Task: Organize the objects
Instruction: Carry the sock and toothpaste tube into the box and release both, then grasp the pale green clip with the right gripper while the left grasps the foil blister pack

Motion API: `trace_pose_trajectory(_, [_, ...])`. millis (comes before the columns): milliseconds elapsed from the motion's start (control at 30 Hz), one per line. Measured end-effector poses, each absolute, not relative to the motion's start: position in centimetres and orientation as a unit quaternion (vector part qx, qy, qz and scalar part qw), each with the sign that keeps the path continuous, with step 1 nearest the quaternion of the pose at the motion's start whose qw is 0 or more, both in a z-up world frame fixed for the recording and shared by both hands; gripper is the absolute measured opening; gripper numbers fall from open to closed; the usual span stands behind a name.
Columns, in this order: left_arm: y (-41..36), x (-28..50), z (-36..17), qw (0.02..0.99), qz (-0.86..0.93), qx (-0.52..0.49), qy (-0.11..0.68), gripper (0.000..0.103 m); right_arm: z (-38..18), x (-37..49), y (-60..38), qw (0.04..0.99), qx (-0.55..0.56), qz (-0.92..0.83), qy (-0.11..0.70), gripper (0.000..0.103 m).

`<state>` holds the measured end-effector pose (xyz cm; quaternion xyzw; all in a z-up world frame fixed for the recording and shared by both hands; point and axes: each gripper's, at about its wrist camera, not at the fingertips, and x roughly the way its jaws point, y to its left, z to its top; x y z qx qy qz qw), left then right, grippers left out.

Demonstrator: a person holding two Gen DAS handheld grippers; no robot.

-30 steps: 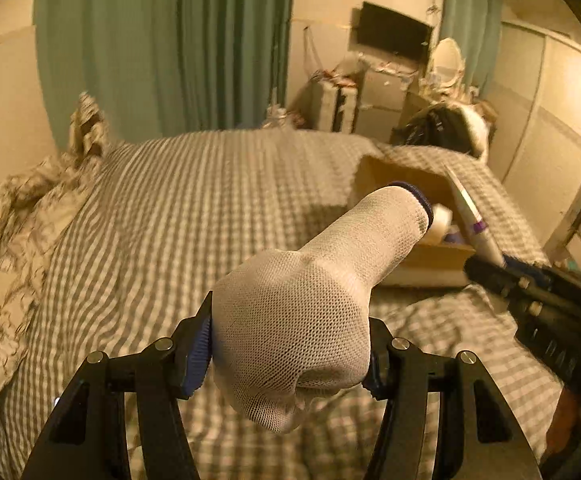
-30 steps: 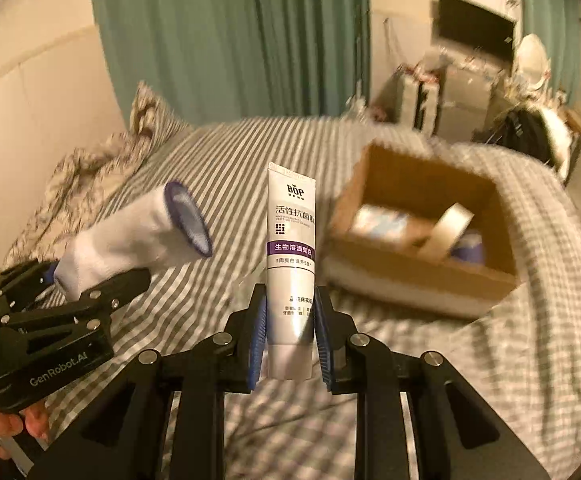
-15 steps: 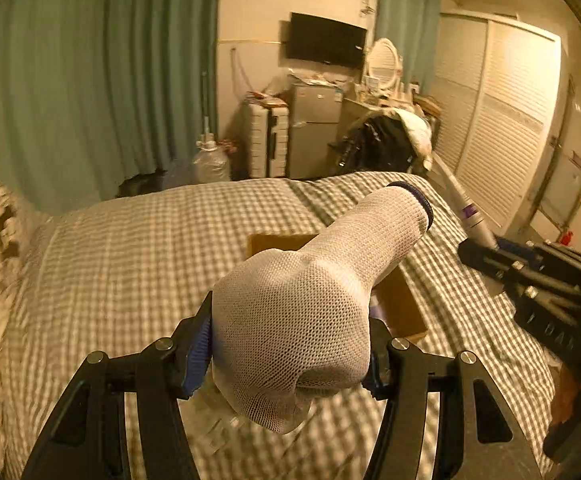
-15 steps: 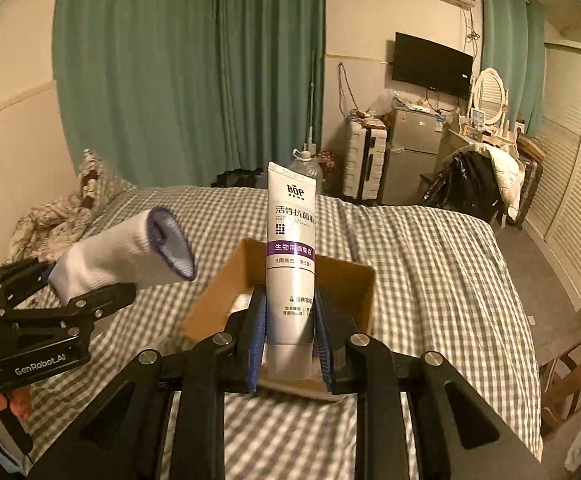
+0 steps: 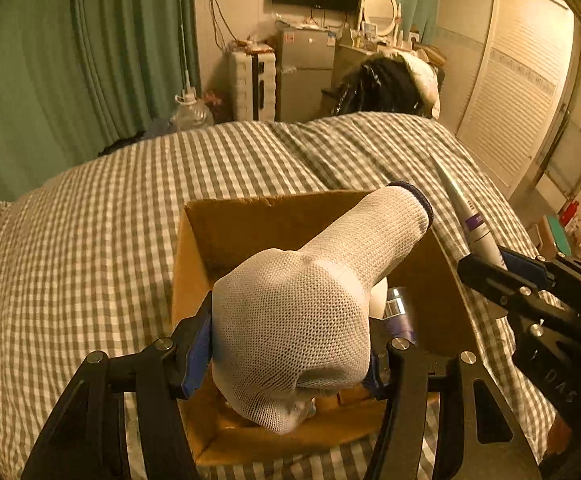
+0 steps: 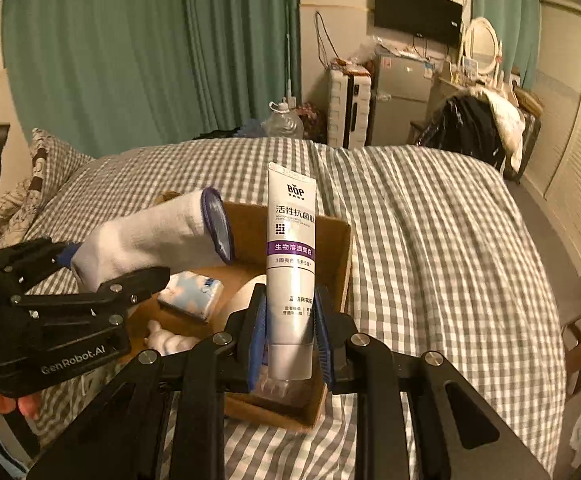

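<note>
Both sets of fingers are clamped, left gripper [image 5: 290,354] on the sock [image 5: 310,312], right gripper [image 6: 290,334] on the toothpaste [image 6: 290,256], hovering mid-frame over the box [image 6: 342,248], so crowded releases might collide or miss.

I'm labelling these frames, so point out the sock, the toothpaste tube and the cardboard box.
sock [image 5: 290,328], left wrist view, bunched toe end.
toothpaste tube [image 6: 290,264], right wrist view, printed front.
cardboard box [image 5: 266,220], left wrist view, far inner wall.

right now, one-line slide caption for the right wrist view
Right jaws hold an upright toothpaste tube over a cardboard box on the bed, sock in left jaws alongside.
</note>
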<state>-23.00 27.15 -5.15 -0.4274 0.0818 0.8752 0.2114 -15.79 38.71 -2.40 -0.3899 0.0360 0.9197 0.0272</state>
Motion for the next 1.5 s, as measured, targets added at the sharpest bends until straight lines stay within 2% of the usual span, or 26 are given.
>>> trace_pose_trajectory(100, [26.8, -23.5, -5.5, 0.21, 0.875, -0.428, 0.079, 0.063, -2.8, -16.2, 39.7, 0.026, -0.386, 0.921, 0.052, 0.023])
trace_pose_trajectory(200, [26.3, -23.4, -5.4, 0.201, 0.877, -0.428, 0.082, 0.074, -2.8, -16.1, 39.6, 0.032, -0.389, 0.919, 0.053, 0.026])
trace_pose_trajectory(233, [26.0, -23.3, -5.3, 0.195, 0.878, -0.43, 0.083, 0.084, -2.7, -16.0, 39.5, 0.037, -0.389, 0.919, 0.049, 0.039])
trace_pose_trajectory(267, [25.7, -23.2, -5.2, 0.191, 0.878, -0.432, 0.082, 0.089, -2.6, -15.9, 39.4, 0.044, -0.388, 0.92, 0.045, 0.056])
trace_pose_trajectory(300, [25.2, -23.0, -4.9, 0.187, 0.88, -0.43, 0.079, 0.095, -2.3, -15.5, 39.3, 0.051, -0.384, 0.921, 0.044, 0.061])
trace_pose_trajectory(333, [24.7, -22.8, -4.4, 0.185, 0.883, -0.424, 0.076, 0.095, -2.0, -15.2, 39.2, 0.054, -0.381, 0.922, 0.045, 0.064])
trace_pose_trajectory(567, [20.7, -19.4, 0.2, 0.172, 0.901, -0.394, 0.067, 0.096, 2.1, -11.8, 37.4, 0.058, -0.36, 0.93, 0.041, 0.064])
trace_pose_trajectory(633, [19.1, -17.8, 2.1, 0.165, 0.909, -0.378, 0.065, 0.1, 3.8, -10.6, 36.2, 0.053, -0.35, 0.935, 0.033, 0.064])
trace_pose_trajectory(833, [13.0, -13.5, 6.4, 0.128, 0.93, -0.343, 0.044, 0.103, 9.0, -6.9, 31.7, 0.024, -0.316, 0.948, 0.004, 0.066])
trace_pose_trajectory(1067, [5.2, -9.5, 8.1, 0.073, 0.946, -0.315, 0.033, 0.103, 12.1, -3.6, 26.1, -0.025, -0.292, 0.956, -0.016, 0.073])
trace_pose_trajectory(1267, [0.6, -7.8, 5.1, 0.036, 0.946, -0.321, 0.018, 0.103, 10.3, -3.6, 22.9, -0.056, -0.302, 0.952, -0.012, 0.076])
trace_pose_trajectory(1500, [-1.5, -8.1, -2.0, -0.003, 0.937, -0.349, -0.003, 0.103, 1.5, -7.1, 18.8, -0.067, -0.364, 0.929, -0.013, 0.076])
